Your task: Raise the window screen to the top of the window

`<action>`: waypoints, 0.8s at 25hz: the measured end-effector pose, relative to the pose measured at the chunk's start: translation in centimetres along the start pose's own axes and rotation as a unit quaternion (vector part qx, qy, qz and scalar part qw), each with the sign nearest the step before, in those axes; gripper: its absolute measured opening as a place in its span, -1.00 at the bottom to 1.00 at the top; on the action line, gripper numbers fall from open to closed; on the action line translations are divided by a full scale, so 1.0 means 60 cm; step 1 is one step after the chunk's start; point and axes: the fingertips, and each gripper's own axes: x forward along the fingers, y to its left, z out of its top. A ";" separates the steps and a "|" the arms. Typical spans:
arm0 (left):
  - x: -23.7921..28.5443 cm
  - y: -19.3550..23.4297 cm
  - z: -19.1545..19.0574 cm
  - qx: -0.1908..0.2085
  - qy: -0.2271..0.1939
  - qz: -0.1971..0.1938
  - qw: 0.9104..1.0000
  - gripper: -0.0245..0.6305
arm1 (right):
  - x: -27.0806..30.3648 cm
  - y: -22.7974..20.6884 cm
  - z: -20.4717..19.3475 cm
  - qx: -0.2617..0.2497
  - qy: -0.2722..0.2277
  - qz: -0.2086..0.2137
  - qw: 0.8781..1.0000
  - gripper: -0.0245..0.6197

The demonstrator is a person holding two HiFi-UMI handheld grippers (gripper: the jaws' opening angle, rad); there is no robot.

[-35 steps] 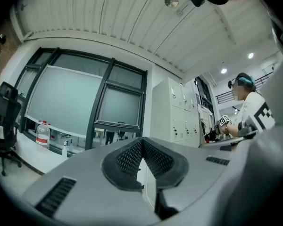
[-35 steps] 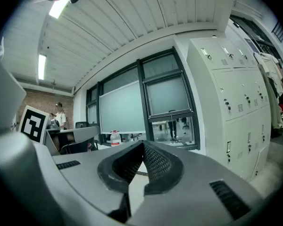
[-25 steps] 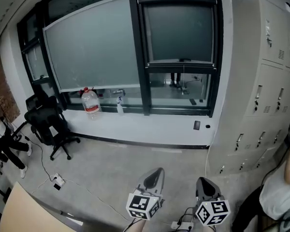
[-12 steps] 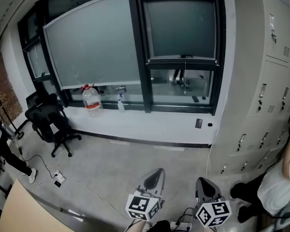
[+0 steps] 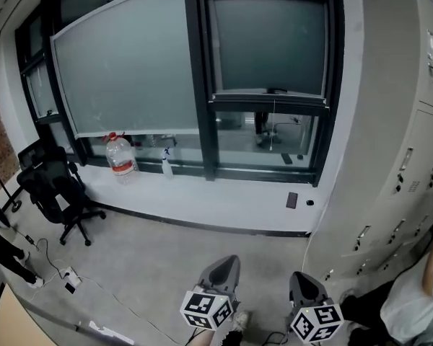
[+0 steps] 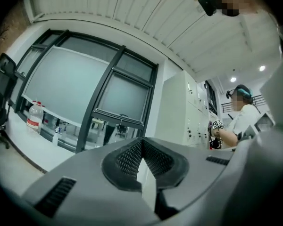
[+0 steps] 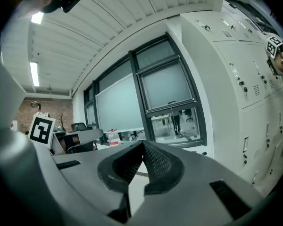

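Grey window screen (image 5: 267,42), one; left tool (image 5: 233,259), right tool (image 5: 299,275), both closed.

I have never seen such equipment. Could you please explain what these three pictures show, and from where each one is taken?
No robot here: a person holds a hand tool with a two-jaw claw in each hand. The head view looks down from the person's head; the left claw and right claw show at the bottom. The other two pictures come from cameras riding on each claw. Both claws are shut and hold nothing. Ahead is the window screen, partly lowered; on the sill stand a water bottle and a spray bottle.
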 end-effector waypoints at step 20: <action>0.396 0.253 0.121 0.024 -0.022 -0.015 0.999 -0.92 | 0.443 -0.124 0.165 -0.008 -0.027 -0.008 1.000 -0.90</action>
